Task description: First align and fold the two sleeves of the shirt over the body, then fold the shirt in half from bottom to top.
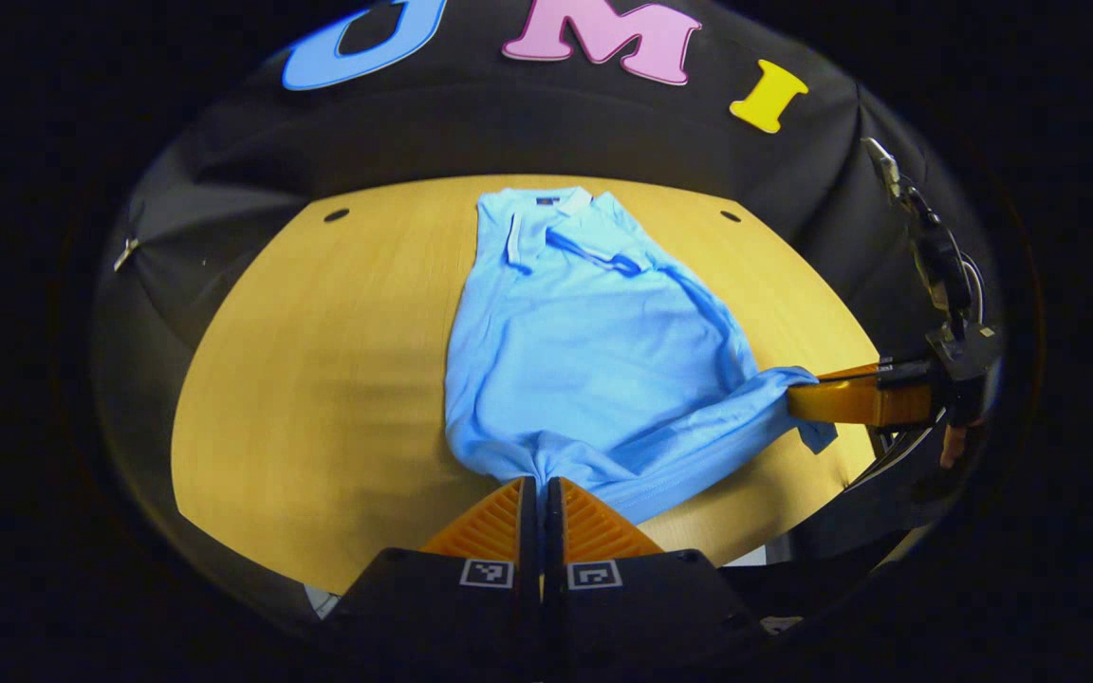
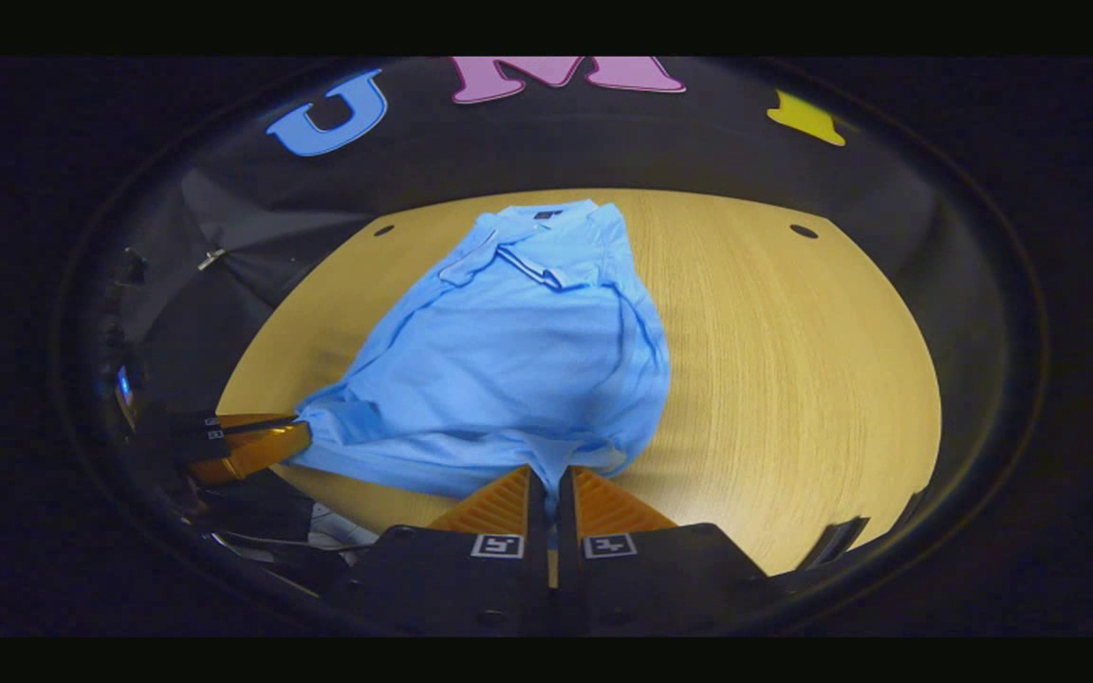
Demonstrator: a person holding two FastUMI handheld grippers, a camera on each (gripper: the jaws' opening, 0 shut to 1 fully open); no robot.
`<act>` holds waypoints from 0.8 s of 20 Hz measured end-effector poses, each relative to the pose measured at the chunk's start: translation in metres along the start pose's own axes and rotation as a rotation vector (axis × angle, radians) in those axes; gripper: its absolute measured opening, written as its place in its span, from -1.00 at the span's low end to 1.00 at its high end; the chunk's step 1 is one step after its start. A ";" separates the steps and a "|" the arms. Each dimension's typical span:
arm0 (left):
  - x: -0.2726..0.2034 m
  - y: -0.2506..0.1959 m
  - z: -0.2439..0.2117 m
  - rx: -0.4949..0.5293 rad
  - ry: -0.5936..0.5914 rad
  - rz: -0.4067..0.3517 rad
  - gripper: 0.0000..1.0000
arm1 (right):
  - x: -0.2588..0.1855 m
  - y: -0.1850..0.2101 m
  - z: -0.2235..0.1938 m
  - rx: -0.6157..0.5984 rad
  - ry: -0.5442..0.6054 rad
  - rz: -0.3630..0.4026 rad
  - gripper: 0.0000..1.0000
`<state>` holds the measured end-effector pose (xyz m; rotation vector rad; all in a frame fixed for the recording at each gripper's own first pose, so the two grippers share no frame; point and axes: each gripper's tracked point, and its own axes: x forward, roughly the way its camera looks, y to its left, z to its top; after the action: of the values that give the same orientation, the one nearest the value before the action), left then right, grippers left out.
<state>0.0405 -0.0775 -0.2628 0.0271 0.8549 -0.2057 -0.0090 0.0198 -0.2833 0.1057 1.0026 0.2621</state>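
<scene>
Both grippers were clamped on the hem, and that was the picture! Left gripper (image 1: 541, 486) had its fingers pinched tight on the bottom edge of the light blue polo shirt (image 1: 584, 351), fabric bunching into a little pleat right at the tips. Right gripper (image 2: 552, 474) was doing the same at the other bottom corner, jaws nearly together with cloth caught between them. In the left gripper view the right one (image 1: 817, 394) sat out at three o'clock, hem stretched toward it; in the right gripper view the left one (image 2: 286, 438) showed at nine o'clock, the corner pulled to a point.

The shirt lay on the wooden table (image 1: 319, 379), collar (image 1: 546, 204) up at twelve o'clock, far from both tools, sleeves apparently already folded in over the body, so the bottom-to-top fold looked to be the step in hand.

That knit was light, soft and floppy, no stiffness at all. It sagged between the two grips and wrinkled wherever it was tugged. My read: the two hem corners were the right place to hold, kept well apart so the edge stayed taut, or the middle would droop and the fold land crooked.
</scene>
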 end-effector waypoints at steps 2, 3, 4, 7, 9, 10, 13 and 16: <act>-0.005 0.001 0.043 0.000 -0.064 -0.014 -0.88 | 0.000 -0.001 0.033 0.009 -0.037 0.008 -0.84; -0.006 0.003 0.063 0.000 -0.086 -0.021 -0.87 | -0.001 -0.001 0.048 0.009 -0.056 0.013 -0.95; -0.008 0.007 0.083 0.000 -0.107 -0.021 -0.87 | -0.001 -0.001 0.065 0.008 -0.076 0.017 -0.95; -0.007 0.010 0.135 0.015 -0.166 -0.038 -0.88 | 0.004 -0.001 0.120 0.006 -0.131 0.035 -0.78; -0.005 0.015 0.169 0.037 -0.190 -0.038 -0.87 | 0.005 -0.003 0.158 -0.020 -0.174 0.038 -0.84; -0.003 0.019 0.186 0.051 -0.211 -0.035 -0.88 | 0.008 -0.004 0.179 -0.031 -0.197 0.039 -0.84; 0.011 0.035 0.237 0.092 -0.239 -0.011 -0.88 | 0.020 -0.009 0.236 -0.045 -0.250 0.042 -0.84; 0.035 0.048 0.287 0.127 -0.270 0.001 -0.88 | 0.037 -0.015 0.297 -0.043 -0.319 0.031 -0.84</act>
<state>0.2866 -0.0667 -0.1033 0.1162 0.5716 -0.2565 0.2630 0.0250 -0.1576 0.1197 0.6789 0.2846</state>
